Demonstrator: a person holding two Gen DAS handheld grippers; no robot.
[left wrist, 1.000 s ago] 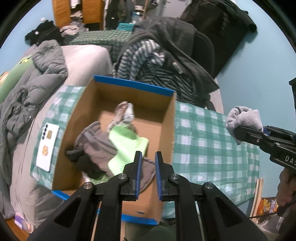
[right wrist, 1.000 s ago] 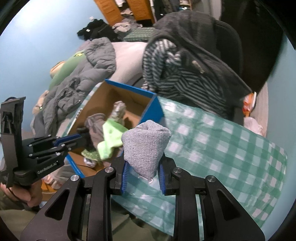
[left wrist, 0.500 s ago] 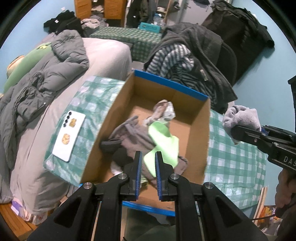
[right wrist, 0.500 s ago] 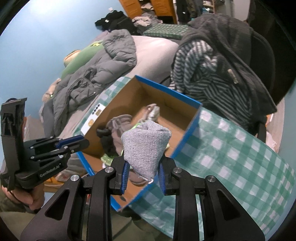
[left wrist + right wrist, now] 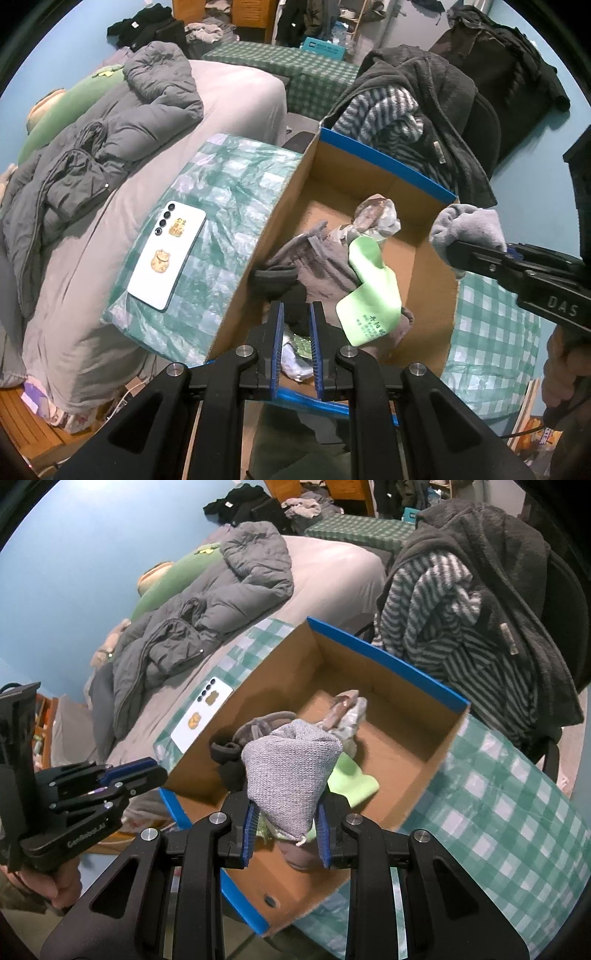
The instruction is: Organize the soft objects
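Observation:
An open cardboard box (image 5: 255, 258) (image 5: 424, 775) with blue-edged flaps sits on a green checked tablecloth (image 5: 517, 812). Inside lie a grey garment (image 5: 321, 266), a light green cloth (image 5: 369, 295) (image 5: 354, 779), a dark sock (image 5: 275, 278) and a pale crumpled piece (image 5: 376, 218). My right gripper (image 5: 284, 834) is shut on a bundled grey sock (image 5: 291, 771) (image 5: 467, 229), held above the box's near right part. My left gripper (image 5: 295, 343) (image 5: 147, 771) is shut with nothing in it, over the box's near left edge.
A white phone (image 5: 166, 254) lies on the cloth left of the box. A bed with a grey jacket (image 5: 92, 162) and a green pillow (image 5: 70, 110) is at the left. A chair draped with striped and dark clothes (image 5: 472, 609) stands behind the box.
Both grippers have moved left, so the box has slid right in both views. The grey sock now hangs over the box instead of over the tablecloth. Neither gripper's jaws changed.

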